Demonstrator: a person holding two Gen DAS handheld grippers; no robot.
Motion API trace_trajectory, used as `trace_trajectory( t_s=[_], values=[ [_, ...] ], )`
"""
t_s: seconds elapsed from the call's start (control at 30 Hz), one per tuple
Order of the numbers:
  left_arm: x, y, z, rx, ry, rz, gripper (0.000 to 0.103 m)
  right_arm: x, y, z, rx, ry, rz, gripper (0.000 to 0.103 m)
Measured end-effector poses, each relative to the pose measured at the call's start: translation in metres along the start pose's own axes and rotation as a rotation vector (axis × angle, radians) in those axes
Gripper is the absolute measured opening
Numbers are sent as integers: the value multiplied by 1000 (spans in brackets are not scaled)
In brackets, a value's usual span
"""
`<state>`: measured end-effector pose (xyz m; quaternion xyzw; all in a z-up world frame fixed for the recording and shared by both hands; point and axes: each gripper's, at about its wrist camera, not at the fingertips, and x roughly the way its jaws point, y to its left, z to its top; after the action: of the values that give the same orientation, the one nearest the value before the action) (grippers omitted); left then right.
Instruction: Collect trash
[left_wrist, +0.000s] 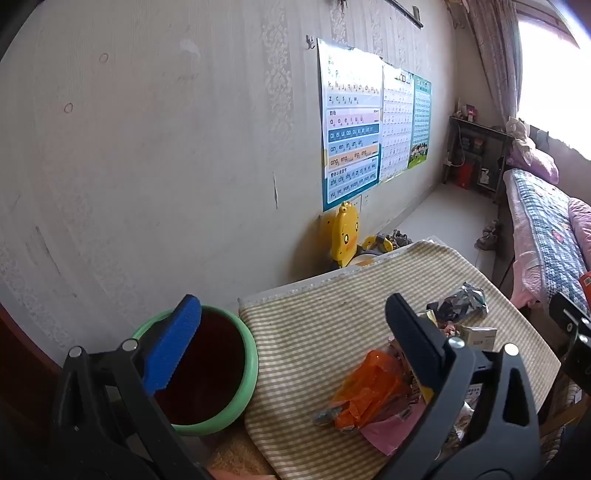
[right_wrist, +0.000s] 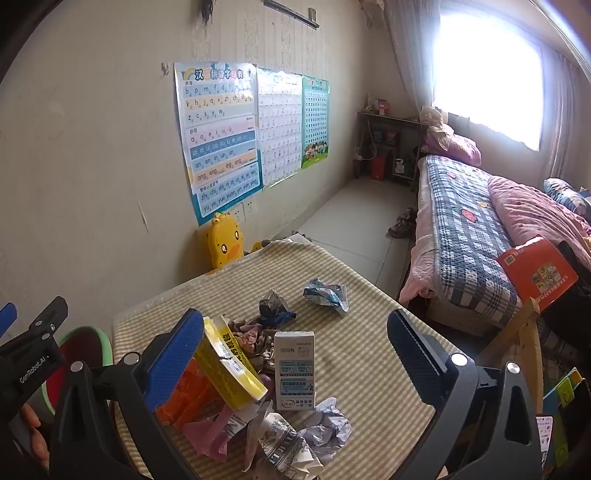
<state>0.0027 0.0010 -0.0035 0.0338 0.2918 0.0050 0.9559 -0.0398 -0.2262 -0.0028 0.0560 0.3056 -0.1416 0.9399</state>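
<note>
Bedroom with pale patterned wallpaper, three glossy letter charts on the wall, a bed with a checked quilt under a bright curtained window. Tabletop covered in a cloth of fine beige-and-white stripes, slightly soiled. Left gripper: jaws spread as wide as they go, nothing between the ribbed blue pads, touching nothing; it hangs over the gap between the tabletop edge and a round bin with a smooth mint-green rim and dark red inside, which stands just beside the tabletop's left edge. Right gripper: likewise fully spread, empty, above the trash pile. Trash lies loose on the cloth: an upright white-and-teal carton, a flat yellow box tilted against crinkled orange plastic wrap, a thin pink sheet, crumpled white paper, a crushed printed carton, a crumpled blue-and-silver foil wrapper lying apart toward the far side, and a dark crumpled wrapper. A yellow plastic duck-shaped toy leans on the wall beyond the tabletop.
</note>
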Motion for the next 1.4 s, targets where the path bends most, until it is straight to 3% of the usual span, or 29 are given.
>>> trace_trajectory(
  t_s=[1.4],
  values=[
    [3, 1, -1, -3, 5, 23, 98, 2, -2, -1, 7, 7, 9, 95]
  ],
)
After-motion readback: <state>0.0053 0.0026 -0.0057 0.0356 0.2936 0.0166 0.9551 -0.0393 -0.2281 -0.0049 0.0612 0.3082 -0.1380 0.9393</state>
